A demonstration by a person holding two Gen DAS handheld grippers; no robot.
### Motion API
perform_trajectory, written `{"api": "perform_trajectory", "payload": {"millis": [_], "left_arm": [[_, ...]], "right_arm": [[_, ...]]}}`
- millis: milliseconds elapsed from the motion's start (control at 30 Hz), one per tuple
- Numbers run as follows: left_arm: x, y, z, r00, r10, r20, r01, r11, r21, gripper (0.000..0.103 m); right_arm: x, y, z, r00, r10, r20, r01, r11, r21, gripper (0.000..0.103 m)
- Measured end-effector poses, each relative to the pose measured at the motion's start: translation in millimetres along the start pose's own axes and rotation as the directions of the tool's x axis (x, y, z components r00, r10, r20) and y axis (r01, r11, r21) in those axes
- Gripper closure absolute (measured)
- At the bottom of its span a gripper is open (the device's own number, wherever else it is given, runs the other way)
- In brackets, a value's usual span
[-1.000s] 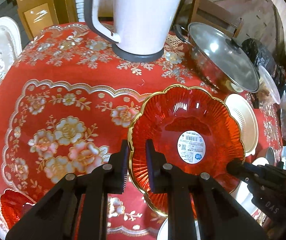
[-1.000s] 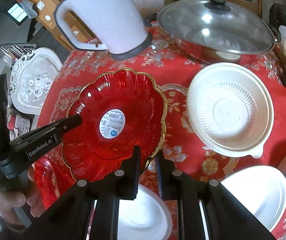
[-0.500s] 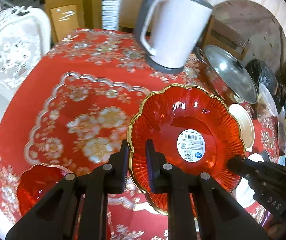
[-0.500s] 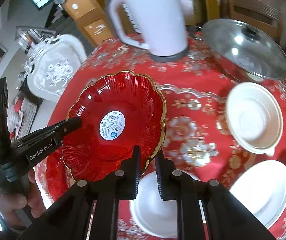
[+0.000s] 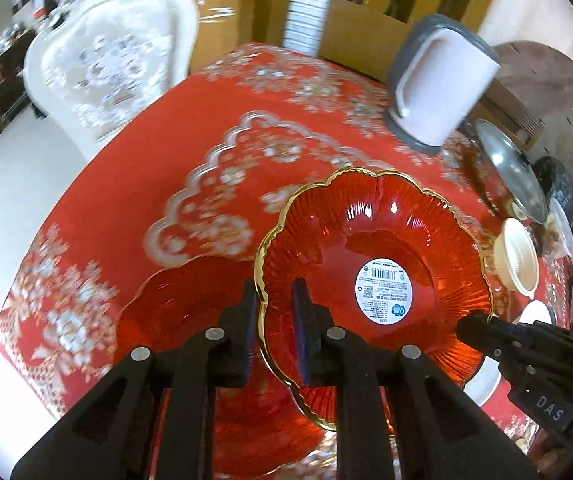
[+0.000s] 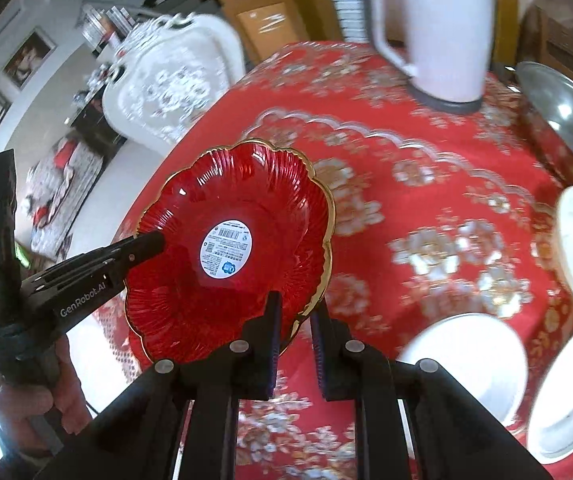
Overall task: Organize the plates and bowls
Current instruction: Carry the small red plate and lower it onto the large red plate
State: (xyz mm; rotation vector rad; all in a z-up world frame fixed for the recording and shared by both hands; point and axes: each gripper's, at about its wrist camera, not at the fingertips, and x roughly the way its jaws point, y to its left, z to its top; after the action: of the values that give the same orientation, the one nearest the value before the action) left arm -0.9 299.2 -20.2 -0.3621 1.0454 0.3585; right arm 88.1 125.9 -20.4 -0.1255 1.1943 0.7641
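Left gripper (image 5: 274, 308) and right gripper (image 6: 294, 320) each pinch opposite rims of the red scalloped bowl (image 5: 378, 264), held above the red tablecloth (image 6: 426, 200); a second red bowl (image 5: 190, 312) has appeared beneath.

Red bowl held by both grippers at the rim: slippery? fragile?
Red bowl looks glossy, so probably slick between the pads. Its thin scalloped rim may chip under squeeze. It keeps shape held by left gripper and right gripper, so likely rigid.
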Motion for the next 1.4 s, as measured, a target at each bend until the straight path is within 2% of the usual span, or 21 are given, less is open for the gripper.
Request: {"api": "perform_trajectory", "payload": {"millis": [200,400,767,933,1133,1400], "left_arm": [[4,35,-25,0.999,0.043,-0.020,-0.044,0.998,-0.042,0.089],[23,61,-47,0.997,0.054,-0.061,-0.059,0.995,-0.081,0.089],[51,84,-70,0.992,0.072,-0.102,-0.084,0.990,-0.115,0.088],[59,89,-75,0.991,0.070,-0.113,-0.084,0.988,-0.128,0.086],[59,92,-77,0.992,0.078,-0.103,-0.091,0.988,-0.126,0.086],[59,85,-76,0.990,0.103,-0.098,-0.113,0.988,-0.101,0.086]], "right_arm": [[27,31,-15,0.998,0.015,-0.054,-0.017,0.999,-0.039,0.089],[60,46,-29,0.993,0.003,-0.120,-0.010,0.998,-0.057,0.088],[97,58,-42,0.982,-0.022,-0.186,0.008,0.997,-0.079,0.088],[102,64,-41,0.982,-0.034,-0.184,0.015,0.994,-0.104,0.086],[104,69,-43,0.983,-0.042,-0.179,0.020,0.992,-0.122,0.082],[102,75,-43,0.978,-0.019,-0.207,-0.009,0.991,-0.136,0.062]]}}
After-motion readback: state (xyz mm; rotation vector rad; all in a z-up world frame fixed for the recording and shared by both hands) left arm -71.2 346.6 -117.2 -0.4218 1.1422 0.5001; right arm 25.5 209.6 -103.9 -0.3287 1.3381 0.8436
